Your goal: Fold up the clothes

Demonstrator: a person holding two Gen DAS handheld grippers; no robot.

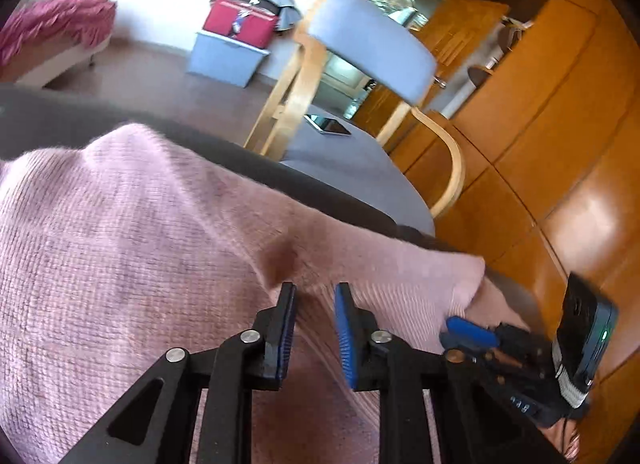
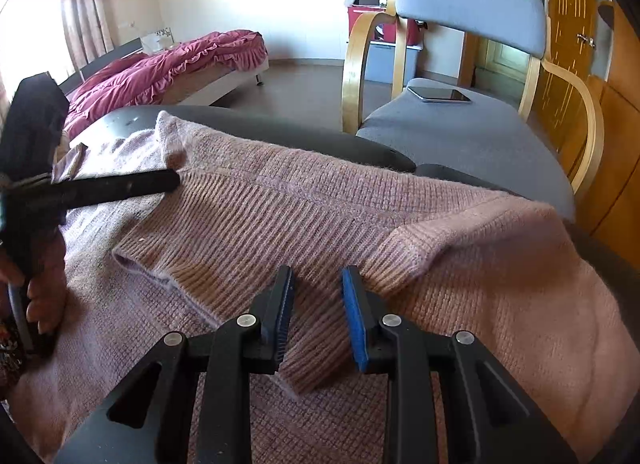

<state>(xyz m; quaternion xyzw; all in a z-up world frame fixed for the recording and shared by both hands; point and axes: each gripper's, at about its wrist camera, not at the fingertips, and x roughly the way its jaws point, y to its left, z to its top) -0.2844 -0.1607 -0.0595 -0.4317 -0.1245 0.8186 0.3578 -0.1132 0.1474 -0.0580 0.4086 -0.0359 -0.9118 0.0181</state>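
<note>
A pink knit sweater (image 2: 280, 200) lies spread over a dark table (image 2: 280, 128), with its ribbed hem folded over on top. It fills the left wrist view (image 1: 120, 244) too. My right gripper (image 2: 316, 288) is open, its blue-padded jaws astride a fold of the ribbed hem; it also shows at the sweater's edge in the left wrist view (image 1: 472, 334). My left gripper (image 1: 316, 296) is open just above the sweater, holding nothing; in the right wrist view it reaches in from the left (image 2: 168, 182) over the garment.
A grey armchair (image 2: 472, 132) with wooden arms stands beyond the table, a tablet (image 2: 440, 95) on its seat. A bed with a magenta quilt (image 2: 168, 64) is at the back left. Wooden cabinets (image 1: 540, 124) line the right side. A red case on a grey bin (image 1: 240, 24) stands by the wall.
</note>
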